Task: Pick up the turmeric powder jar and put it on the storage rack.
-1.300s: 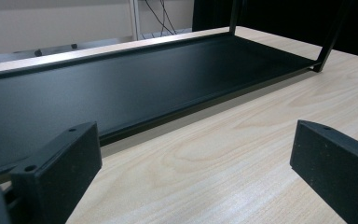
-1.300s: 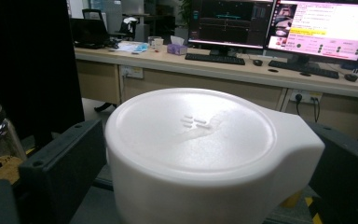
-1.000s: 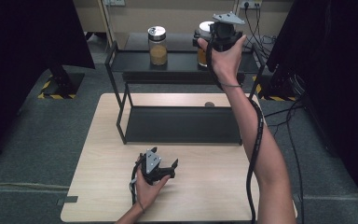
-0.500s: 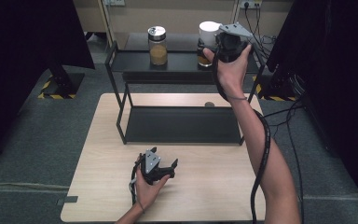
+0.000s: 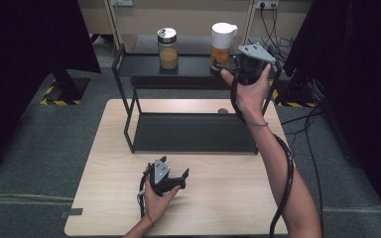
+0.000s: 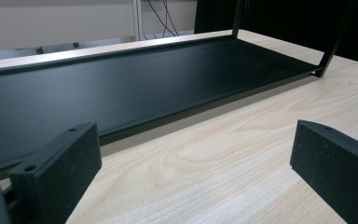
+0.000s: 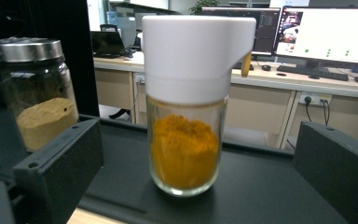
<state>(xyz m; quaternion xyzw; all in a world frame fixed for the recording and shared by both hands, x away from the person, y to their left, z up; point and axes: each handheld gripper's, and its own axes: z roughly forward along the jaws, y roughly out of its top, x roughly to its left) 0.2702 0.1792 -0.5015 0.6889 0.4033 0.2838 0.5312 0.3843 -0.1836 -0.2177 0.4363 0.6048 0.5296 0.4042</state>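
While we look down from the high view, our right gripper [image 5: 226, 65] is near the top right of the frame, right next to the white-lidded jar [image 5: 222, 43] on the top black shelf [image 5: 193, 64]. In the right gripper view the jar [image 7: 189, 112] of orange powder stands upright in the middle, with the jaws wide apart and not touching it. Our left gripper [image 5: 174, 177] rests low in the frame on the wooden table [image 5: 228, 183], its jaws wide too.

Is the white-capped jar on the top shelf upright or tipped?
Upright: the white-capped jar stands on its base on the shelf, orange powder level inside.
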